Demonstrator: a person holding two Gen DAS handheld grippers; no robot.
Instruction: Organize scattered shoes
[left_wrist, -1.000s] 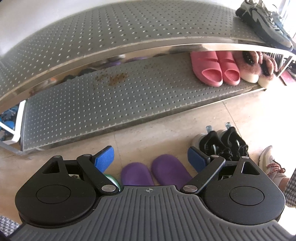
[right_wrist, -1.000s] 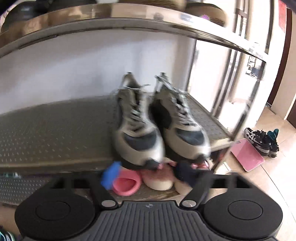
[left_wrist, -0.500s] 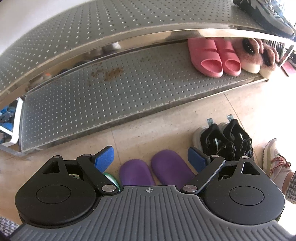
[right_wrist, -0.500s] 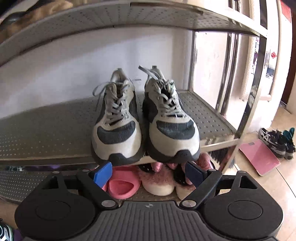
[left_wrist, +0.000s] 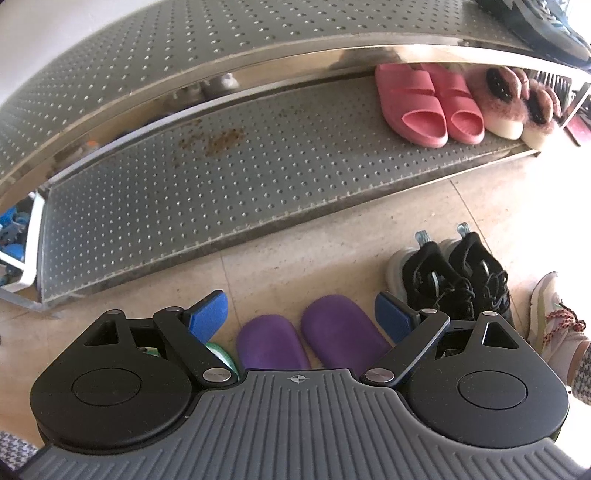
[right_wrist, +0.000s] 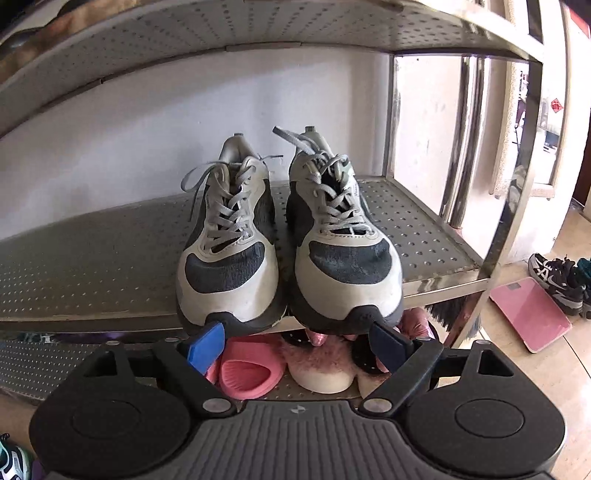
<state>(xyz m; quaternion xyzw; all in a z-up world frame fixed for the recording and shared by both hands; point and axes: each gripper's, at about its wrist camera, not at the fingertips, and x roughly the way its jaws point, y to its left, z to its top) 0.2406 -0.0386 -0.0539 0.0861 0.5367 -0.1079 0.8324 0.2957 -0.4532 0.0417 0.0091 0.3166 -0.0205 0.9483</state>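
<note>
Grey-and-white sneakers (right_wrist: 288, 236) are seen standing side by side on the middle shelf (right_wrist: 92, 266), toes at its front edge. The right gripper (right_wrist: 301, 341) is held just in front of the toes; its jaws have just been opening, they stand wide, and nothing is clamped between them. The placing seems finished, so this gripper is best drawn straight back, clear of the toes, so that the pair is not dragged off the edge. The left gripper (left_wrist: 301, 314) is held wide and empty above the purple slippers (left_wrist: 314, 339) on the floor; these are judged the next pair, best taken together, one blue pad outside each. Their heels are hidden by the gripper body. A greenish thing (left_wrist: 218, 354) behind the left finger cannot be made out.
</note>
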